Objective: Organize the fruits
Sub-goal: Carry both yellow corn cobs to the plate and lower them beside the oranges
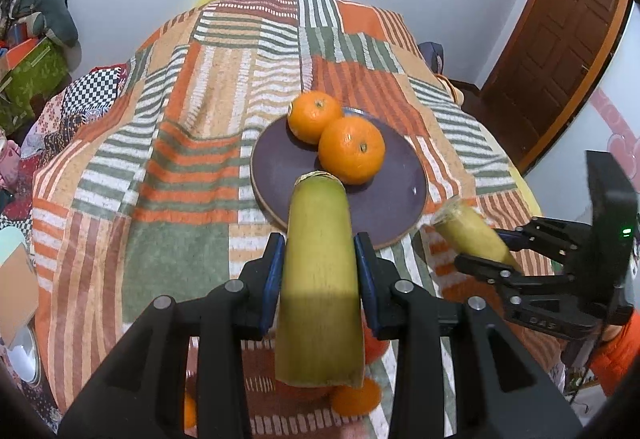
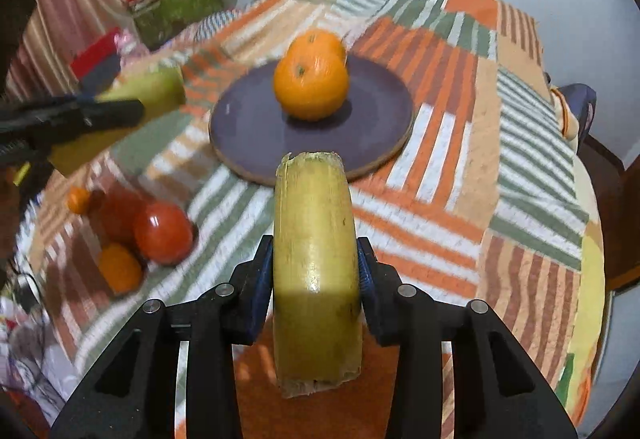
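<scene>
two claws clamped, each on a cane piece (image 1: 320, 279) (image 2: 316, 279) | we judge them stiff, heavy, smooth-skinned | we grip mid-length | plate (image 1: 280, 167) near

Striped patchwork cloth (image 1: 192, 167) covers table; brown wooden door (image 1: 560, 51) right; cluttered green box (image 2: 176, 9) left.

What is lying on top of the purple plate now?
Two oranges sit touching each other on the purple plate; the second is behind the first. Bare plate shows around them. The plate's near edge is partly hidden by the yellow-green stalk in the left gripper.
</scene>
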Demonstrator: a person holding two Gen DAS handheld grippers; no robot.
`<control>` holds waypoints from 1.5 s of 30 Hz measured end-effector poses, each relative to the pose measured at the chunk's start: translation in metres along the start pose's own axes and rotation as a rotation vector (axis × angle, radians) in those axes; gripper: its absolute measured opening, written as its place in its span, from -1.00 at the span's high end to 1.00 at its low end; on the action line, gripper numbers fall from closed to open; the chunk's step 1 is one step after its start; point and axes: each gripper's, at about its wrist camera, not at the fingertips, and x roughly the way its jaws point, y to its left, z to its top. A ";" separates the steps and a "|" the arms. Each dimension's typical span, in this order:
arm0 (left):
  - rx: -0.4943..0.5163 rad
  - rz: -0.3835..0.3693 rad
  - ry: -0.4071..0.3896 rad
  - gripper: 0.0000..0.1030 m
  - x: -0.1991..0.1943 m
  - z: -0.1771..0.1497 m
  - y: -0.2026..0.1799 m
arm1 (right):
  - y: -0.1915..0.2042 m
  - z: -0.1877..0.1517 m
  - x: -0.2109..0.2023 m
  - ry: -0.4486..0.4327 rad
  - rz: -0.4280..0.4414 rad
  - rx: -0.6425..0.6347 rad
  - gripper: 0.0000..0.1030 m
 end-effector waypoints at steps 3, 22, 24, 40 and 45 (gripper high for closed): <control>-0.008 0.004 -0.014 0.32 0.004 0.013 0.000 | -0.004 0.012 -0.008 -0.053 -0.006 0.020 0.30; -0.083 0.058 -0.002 0.32 0.071 0.072 0.016 | -0.035 0.069 0.018 -0.134 -0.026 0.137 0.30; -0.108 0.064 0.008 0.32 0.080 0.075 0.021 | -0.039 0.075 0.026 -0.129 -0.029 0.147 0.30; -0.124 0.102 0.069 0.32 0.126 0.081 0.037 | -0.050 0.089 0.073 -0.043 -0.005 0.155 0.30; -0.154 0.069 0.098 0.31 0.133 0.078 0.039 | -0.055 0.089 0.074 -0.041 0.020 0.162 0.30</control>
